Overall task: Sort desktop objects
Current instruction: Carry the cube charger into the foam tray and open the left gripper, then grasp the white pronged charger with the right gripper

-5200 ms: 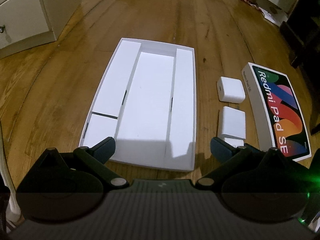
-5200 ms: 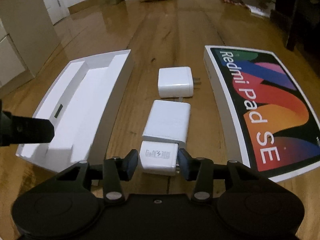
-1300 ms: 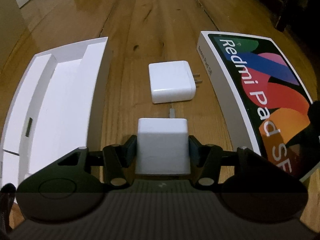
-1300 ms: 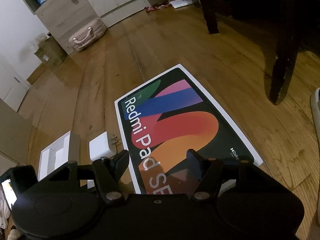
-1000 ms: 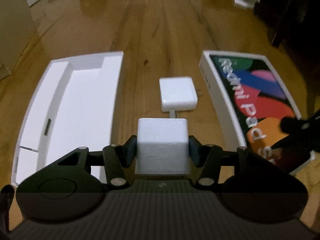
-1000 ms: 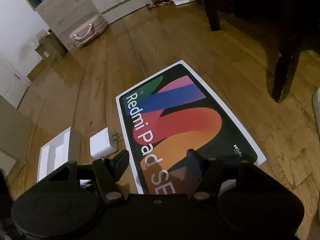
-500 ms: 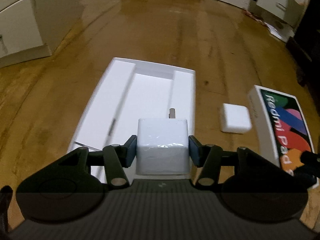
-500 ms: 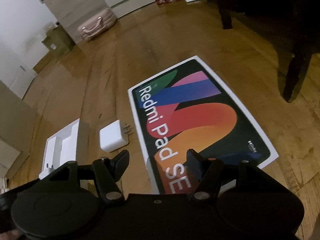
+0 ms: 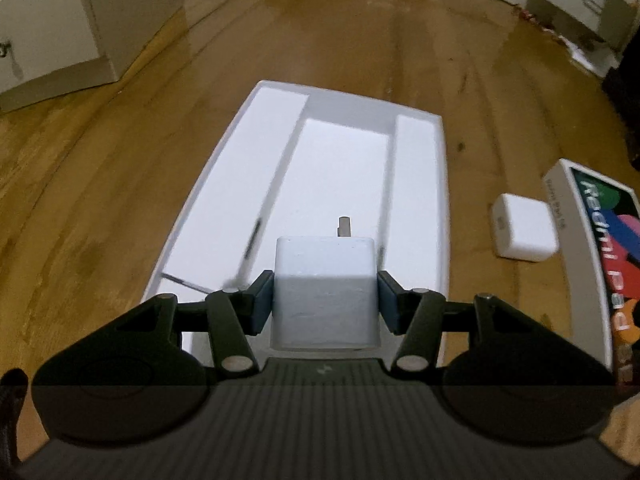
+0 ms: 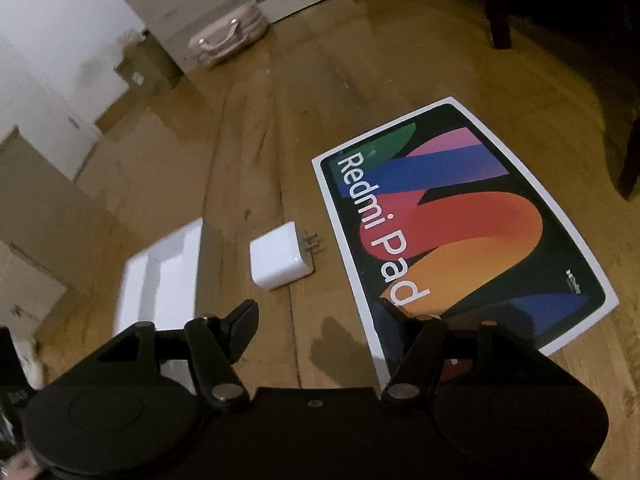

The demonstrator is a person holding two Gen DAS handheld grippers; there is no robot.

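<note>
Hiding most of its prong [image 9: 344,226], white charger [image 9: 324,296] between left tongs [image 9: 325,300]

Glossy varnished wood floor [image 9: 120,184] — smooth white plastic charger [image 9: 324,288], matt white cardboard tray [image 9: 344,168].

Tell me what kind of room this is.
Probably a home room, worked on the wooden floor, not a desk: a pink bag against white cabinets, a dark chair leg, a Redmi Pad SE box.

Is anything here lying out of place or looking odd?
One white charger lies loose on the wooden floor, between the white tray and the Redmi Pad box, prongs toward the box. Nothing looks spilled or broken.
</note>
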